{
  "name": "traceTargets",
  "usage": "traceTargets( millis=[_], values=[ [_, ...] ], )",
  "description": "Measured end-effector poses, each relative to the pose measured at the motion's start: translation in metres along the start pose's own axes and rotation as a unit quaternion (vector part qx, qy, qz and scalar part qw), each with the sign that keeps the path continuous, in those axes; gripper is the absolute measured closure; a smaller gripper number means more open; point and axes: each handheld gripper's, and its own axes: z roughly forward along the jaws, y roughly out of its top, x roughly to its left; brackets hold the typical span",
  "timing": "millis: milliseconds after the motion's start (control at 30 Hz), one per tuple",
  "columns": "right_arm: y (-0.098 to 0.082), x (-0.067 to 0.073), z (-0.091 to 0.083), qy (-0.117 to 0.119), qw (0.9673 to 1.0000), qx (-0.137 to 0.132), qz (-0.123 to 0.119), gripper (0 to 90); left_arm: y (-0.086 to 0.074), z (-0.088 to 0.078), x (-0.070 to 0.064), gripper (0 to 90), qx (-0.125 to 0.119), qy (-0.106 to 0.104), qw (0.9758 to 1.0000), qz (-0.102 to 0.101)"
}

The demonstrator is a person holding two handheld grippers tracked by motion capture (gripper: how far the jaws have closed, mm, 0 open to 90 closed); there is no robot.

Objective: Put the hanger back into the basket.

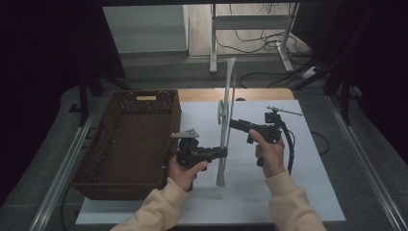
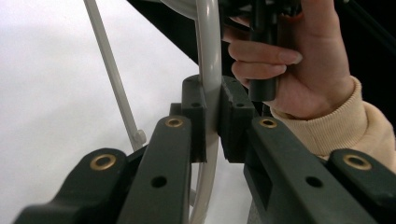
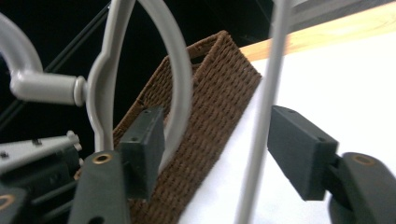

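White sheet covering a wooden table (image 1: 269,94), dim room around it, grey floor with a mess of cables and a metal stand's legs at the far side. No brand or lettering I can read on anything here; the pale tag on the basket's far wall is too small to make out.

Nearest the camera in the high view, two cream sleeves come in from the bottom. The left gripper (image 1: 224,152) has its jaws clamped tight on the lower part of a grey plastic hanger (image 1: 224,144), which stands on end, its bottom tip close to the sheet and its top reaching toward the far edge of the table. In the left gripper view you can see both pads squeezed right onto the hanger's curved bar.

A bit farther up, the right gripper (image 1: 233,123) points at the hanger's middle from the other side. Its jaws stand apart, and in the right gripper view the hanger's curved arm and thin straight bar pass between the pads; the left pad sits right against the curve, the right one is off the bar.

Left of both is a dark brown wicker basket (image 1: 96,163), sitting on the table just beside the left hand.
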Motion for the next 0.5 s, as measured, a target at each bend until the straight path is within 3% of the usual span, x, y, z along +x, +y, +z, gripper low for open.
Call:
traceTargets(
  millis=[267, 400, 500],
  values=[
    [0.001, -0.007, -0.027, -0.018, 0.9982, 0.003, -0.056, 28.5, 0.009, -0.008, -0.005, 82.1, 0.014, -0.007, 0.9999, 0.007],
    [-0.004, -0.016, -0.039, -0.025, 0.9971, 0.010, -0.071, 27.6, 0.013, -0.014, -0.010, 82.1, 0.015, -0.012, 0.9998, 0.008],
    [-0.010, -0.027, -0.047, -0.032, 0.9964, 0.017, -0.077, 27.1, 0.018, -0.022, -0.016, 82.0, 0.021, -0.017, 0.9995, 0.019]
  ],
)
